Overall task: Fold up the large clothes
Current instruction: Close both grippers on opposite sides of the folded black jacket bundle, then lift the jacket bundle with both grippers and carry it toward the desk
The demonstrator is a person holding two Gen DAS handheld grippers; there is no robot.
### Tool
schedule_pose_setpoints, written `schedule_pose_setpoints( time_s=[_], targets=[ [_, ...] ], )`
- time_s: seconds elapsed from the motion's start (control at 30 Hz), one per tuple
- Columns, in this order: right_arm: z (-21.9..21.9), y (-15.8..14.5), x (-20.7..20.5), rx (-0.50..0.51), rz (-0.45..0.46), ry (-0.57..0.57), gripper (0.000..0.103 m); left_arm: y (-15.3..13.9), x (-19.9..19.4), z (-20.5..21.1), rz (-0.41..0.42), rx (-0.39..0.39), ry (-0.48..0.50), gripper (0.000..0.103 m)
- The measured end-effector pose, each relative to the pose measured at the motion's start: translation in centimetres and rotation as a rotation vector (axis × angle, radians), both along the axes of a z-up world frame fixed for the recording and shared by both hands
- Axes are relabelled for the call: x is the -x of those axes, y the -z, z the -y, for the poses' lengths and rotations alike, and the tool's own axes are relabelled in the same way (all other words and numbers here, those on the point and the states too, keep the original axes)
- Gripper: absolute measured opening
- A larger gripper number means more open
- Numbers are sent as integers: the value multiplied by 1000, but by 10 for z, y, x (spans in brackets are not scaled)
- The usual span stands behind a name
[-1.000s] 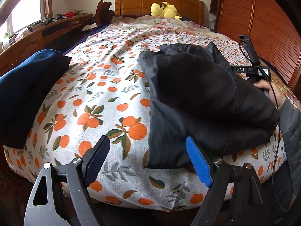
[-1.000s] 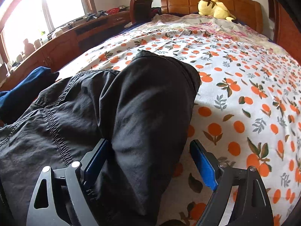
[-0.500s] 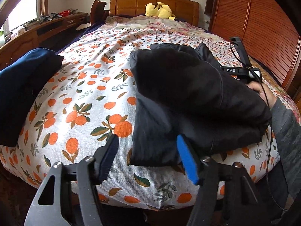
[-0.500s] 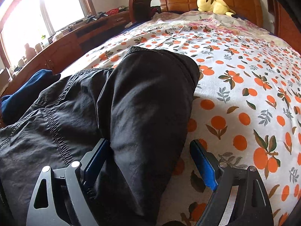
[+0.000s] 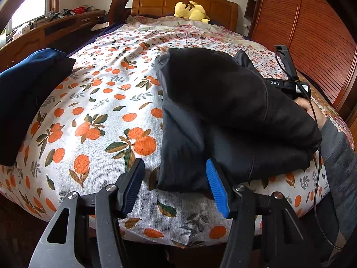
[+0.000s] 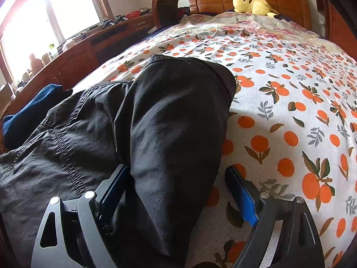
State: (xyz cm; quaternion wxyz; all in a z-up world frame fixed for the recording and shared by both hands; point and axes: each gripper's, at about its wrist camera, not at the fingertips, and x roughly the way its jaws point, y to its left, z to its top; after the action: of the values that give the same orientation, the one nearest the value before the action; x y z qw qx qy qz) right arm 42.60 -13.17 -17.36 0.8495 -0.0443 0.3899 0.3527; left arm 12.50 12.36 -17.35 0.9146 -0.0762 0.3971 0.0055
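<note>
The left gripper (image 5: 175, 184) is closing around the black garment's (image 5: 223, 111) near corner (pads not pressing); the right gripper (image 6: 176, 192) stands spread over its fold.

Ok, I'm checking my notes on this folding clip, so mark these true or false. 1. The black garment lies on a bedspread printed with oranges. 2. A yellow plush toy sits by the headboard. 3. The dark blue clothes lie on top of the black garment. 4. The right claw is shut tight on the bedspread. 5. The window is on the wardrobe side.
1. True: the black garment lies on the orange-print bedspread.
2. True: the yellow plush toy sits by the headboard.
3. False: the dark blue clothes lie apart, at the bed's left edge.
4. False: the right claw is open, with black fabric between its fingers.
5. False: the window is opposite the wardrobe.
</note>
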Motion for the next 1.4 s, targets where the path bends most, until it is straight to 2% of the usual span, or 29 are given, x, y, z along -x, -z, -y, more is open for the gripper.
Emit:
schedule_pose_setpoints(
  time_s=[0.13, 0.27, 0.4, 0.43, 0.5, 0.57, 0.67, 0.97, 1.2, 1.4],
  targets=[
    [-1, 0, 0, -1, -1, 3, 88, 1, 2, -1, 4, 9, 1, 58],
    [-2, 1, -2, -3, -9, -1, 87, 3, 2, 1, 13, 32, 26, 45],
    [-3, -3, -2, -26, -26, -36, 64, 4, -1, 8, 6, 4, 56, 16],
    [-3, -5, -2, -22, -26, -34, 61, 2, -2, 9, 8, -4, 64, 14],
    [-3, -11, -1, -17, -21, -29, 48, -3, -2, 12, 12, -40, 68, 11],
    [-4, -19, 5, 10, 5, -20, 39, -11, 1, 15, 42, -78, 72, 10],
    [-6, -35, 16, 39, 58, -16, 30, -26, 7, 11, 97, -64, 76, 9],
    [-31, -90, 49, 45, 177, -24, 24, -61, 16, -20, 204, -22, 59, 7],
    [-98, -130, 69, 45, 258, -89, 24, -97, 31, -88, 293, -61, -17, 7],
    [-201, -169, 87, 67, 345, -185, 23, -137, 50, -175, 367, -103, -120, 7]
  ],
)
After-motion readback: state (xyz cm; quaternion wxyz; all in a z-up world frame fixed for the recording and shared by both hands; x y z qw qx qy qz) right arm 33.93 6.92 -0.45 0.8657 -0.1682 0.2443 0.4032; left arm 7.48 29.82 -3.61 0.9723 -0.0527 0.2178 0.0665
